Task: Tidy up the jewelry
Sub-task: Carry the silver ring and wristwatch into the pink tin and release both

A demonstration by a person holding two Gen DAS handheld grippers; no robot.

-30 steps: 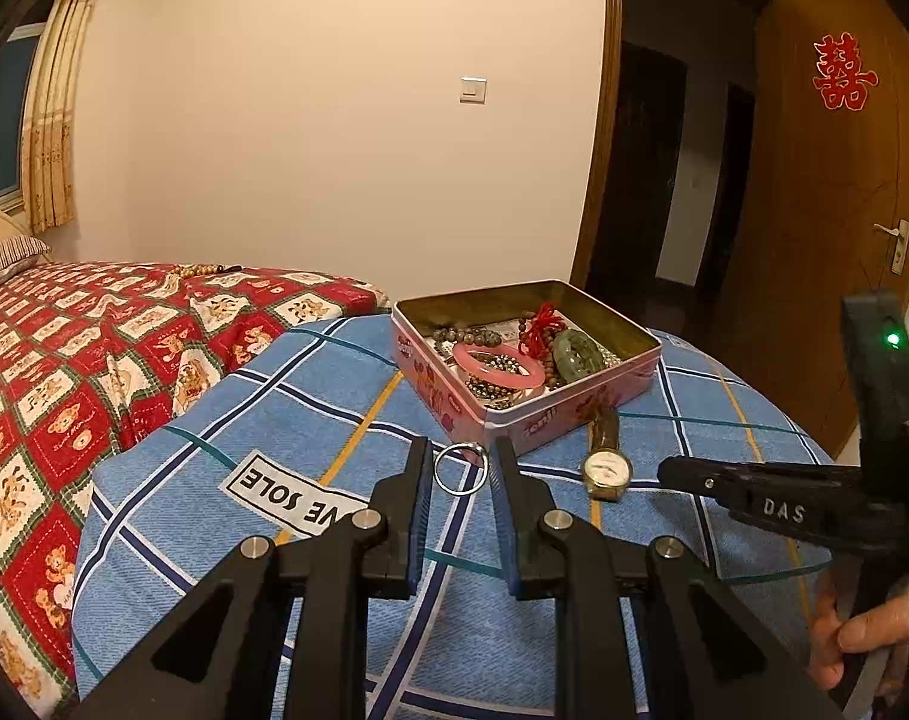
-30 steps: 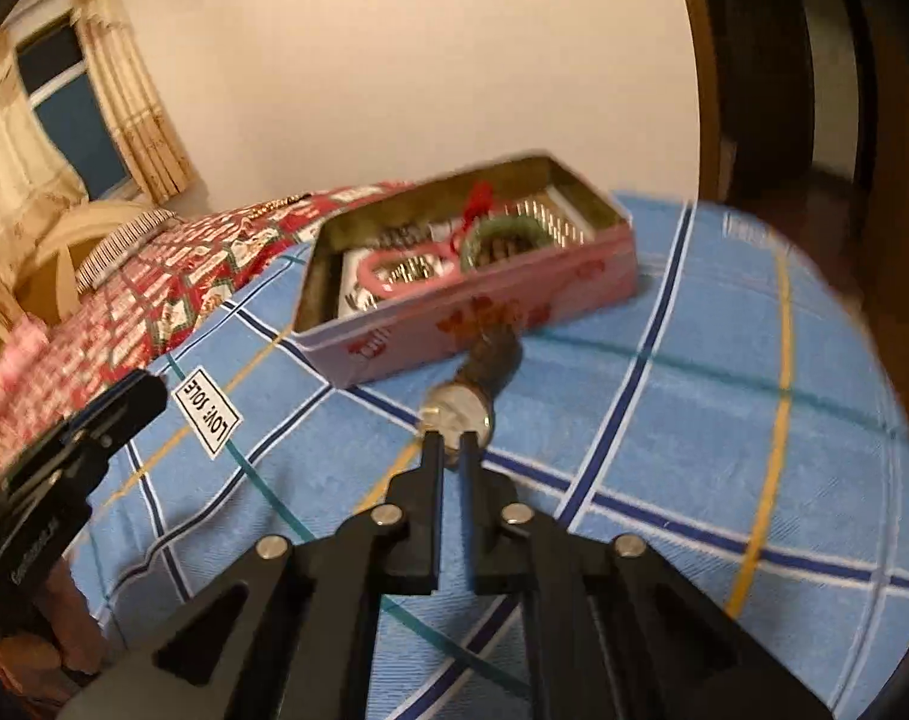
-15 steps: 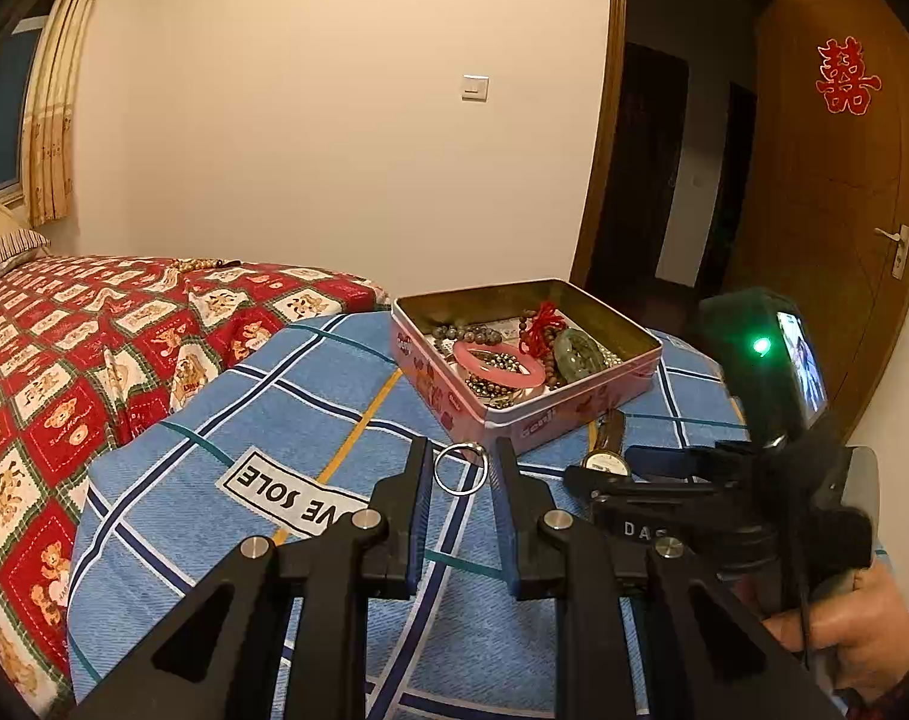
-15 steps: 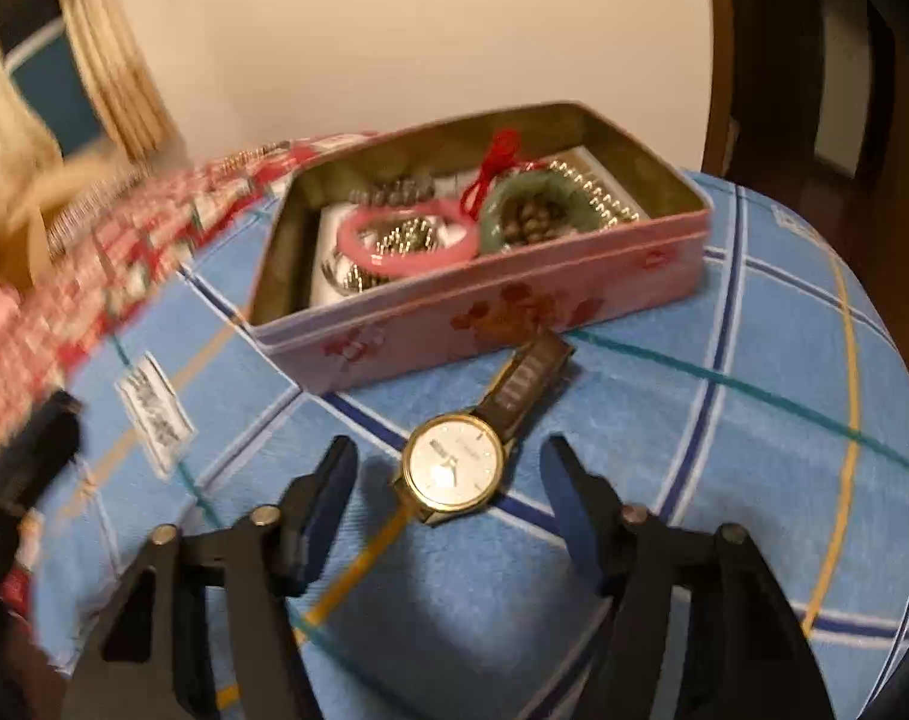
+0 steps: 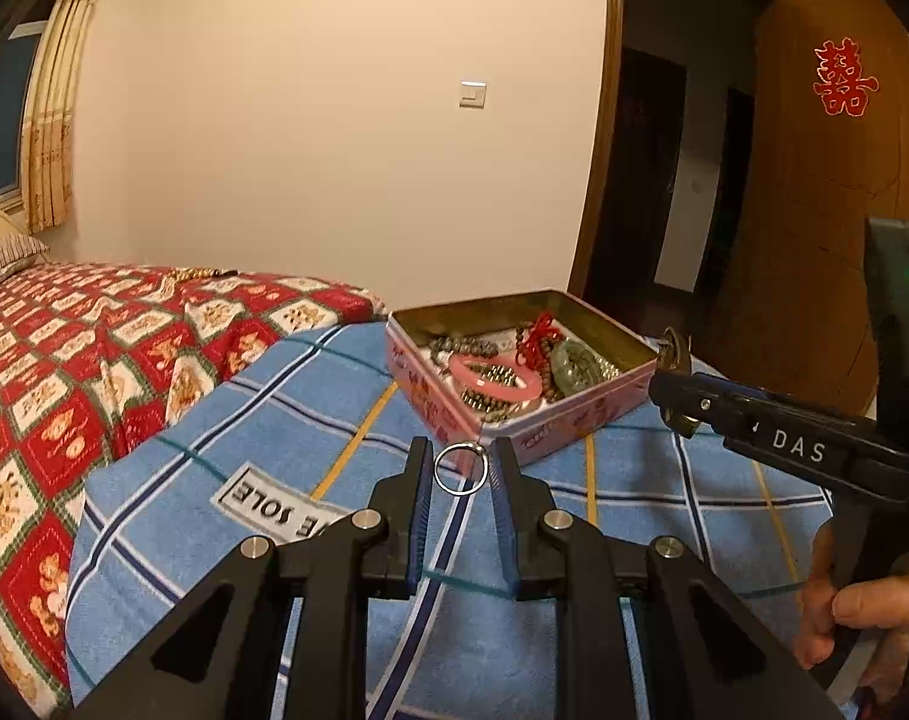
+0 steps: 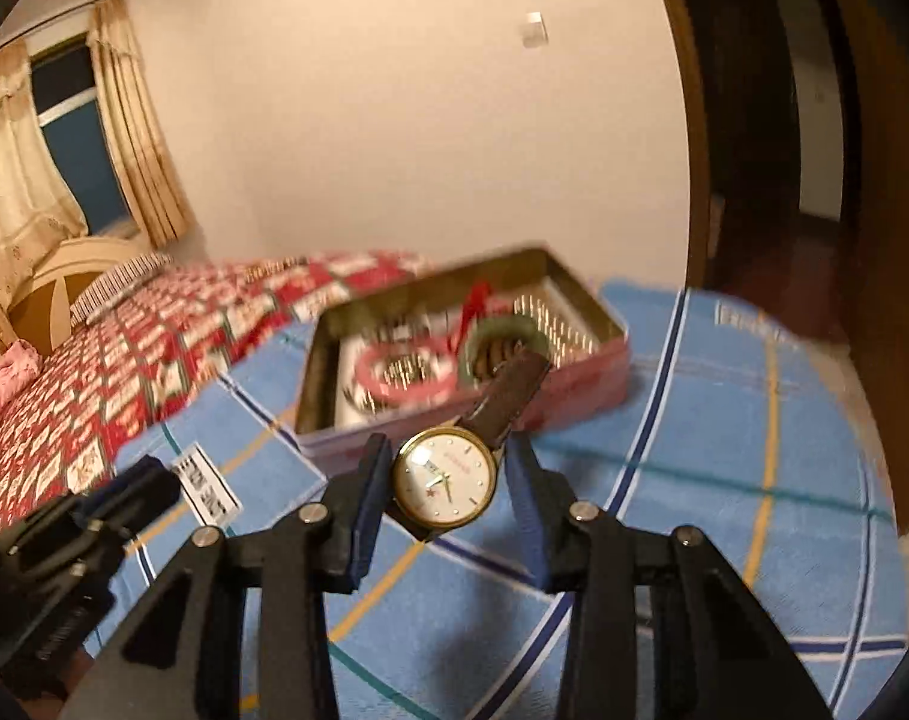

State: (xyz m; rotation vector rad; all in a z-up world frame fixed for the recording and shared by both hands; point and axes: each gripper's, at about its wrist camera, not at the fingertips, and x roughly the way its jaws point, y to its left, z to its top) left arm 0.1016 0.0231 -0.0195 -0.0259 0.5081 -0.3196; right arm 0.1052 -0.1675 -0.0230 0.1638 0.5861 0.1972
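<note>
- The pink tin [image 5: 517, 420] stood open on the blue plaid cover [image 5: 274, 408] and serves here as the landmark.
- Inside the tin lay a pink bangle [image 5: 495, 377], a green jade piece [image 5: 576, 367] with a red knotted cord [image 5: 539, 339], and strands of dark beads [image 5: 463, 348].
- The left gripper [image 5: 459, 471] hovered just in front of the tin's near corner, its two blue-lined fingers [image 5: 419, 501] clenched on a thin silver ring [image 5: 460, 469]; the ring stood upright between the pads, touching both.
- The right gripper [image 6: 448, 489] was in front of the tin's long side and raised clear of the cover, a shadow showing on the cloth beneath it.
- Its jaws were closing, with a gold-cased watch [image 6: 444, 476] between them; the white dial faced the camera and the case looked touched by the pads on both sides.
- The watch's dark brown strap [image 6: 508, 393] rose from the case toward the tin and crossed in front of the tin's near wall.
- In the left view, the right gripper [image 5: 673, 381] reached to the tin's right-hand corner, and the strap's end showed above its tip.
- A person's hand [image 5: 862, 612] gripped that tool's handle, nearer the camera than the tin.
- A white label [image 5: 274, 507] with printed letters lay on the cover to the left of the tin.
- A red patterned quilt [image 5: 94, 360] covered the bed beyond the tin's left side.
</note>
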